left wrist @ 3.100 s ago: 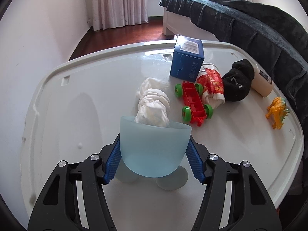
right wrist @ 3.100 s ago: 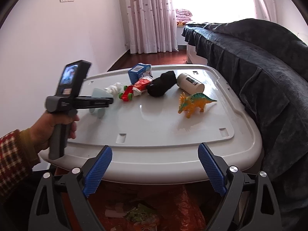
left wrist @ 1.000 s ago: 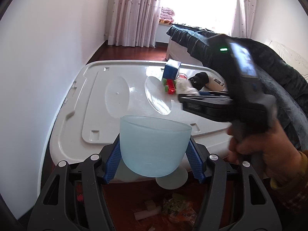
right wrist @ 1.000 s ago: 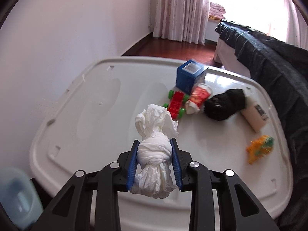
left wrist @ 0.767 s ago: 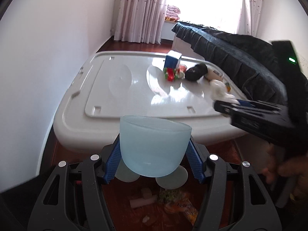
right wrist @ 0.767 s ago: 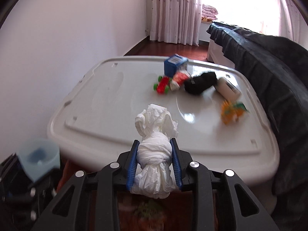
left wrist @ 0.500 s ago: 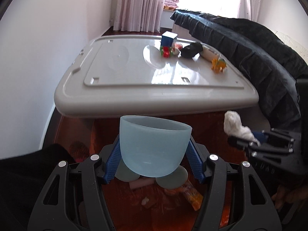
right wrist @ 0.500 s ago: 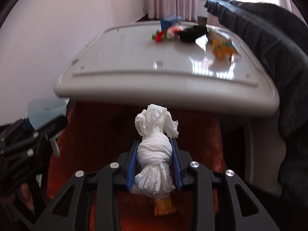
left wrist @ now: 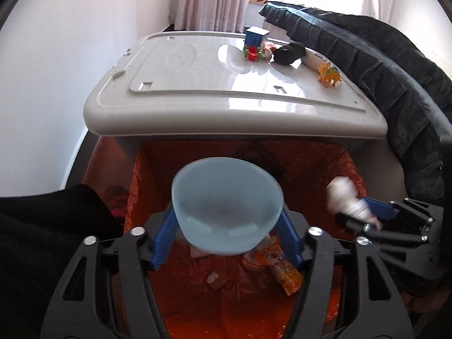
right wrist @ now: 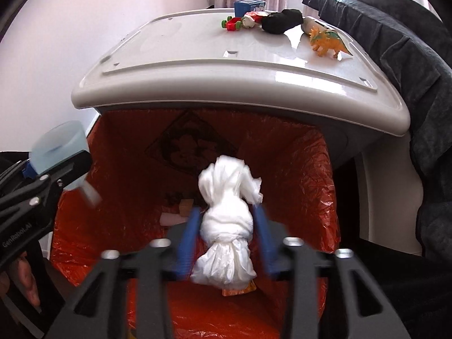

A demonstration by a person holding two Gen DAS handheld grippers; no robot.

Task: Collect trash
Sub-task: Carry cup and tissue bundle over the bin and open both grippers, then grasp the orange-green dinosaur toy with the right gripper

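Note:
My left gripper [left wrist: 226, 243] is shut on a pale blue cup [left wrist: 227, 204], tilted over the orange-lined trash bin [left wrist: 147, 169]. My right gripper [right wrist: 227, 233] holds a knotted white tissue wad [right wrist: 226, 220] between its blue pads; the pads are motion-blurred and stand slightly apart from the wad. The wad hangs above the bin liner [right wrist: 305, 175]. The right gripper with the wad [left wrist: 347, 197] shows at the right in the left wrist view. The left gripper and cup [right wrist: 56, 147] show at the left in the right wrist view.
Wrappers and scraps [left wrist: 276, 265] lie in the bin bottom. Behind the bin, a white table [left wrist: 197, 84] carries a blue box [left wrist: 255, 36], red toy car [left wrist: 252, 53], black cloth [left wrist: 291, 52], bottle [left wrist: 313, 59] and orange dinosaur [left wrist: 329, 75]. A dark sofa [left wrist: 395, 65] stands right.
Both grippers have dropped from table height down over the bin. The cup has tipped forward, showing its inside. The right pads look blurred and slightly wider around the wad.

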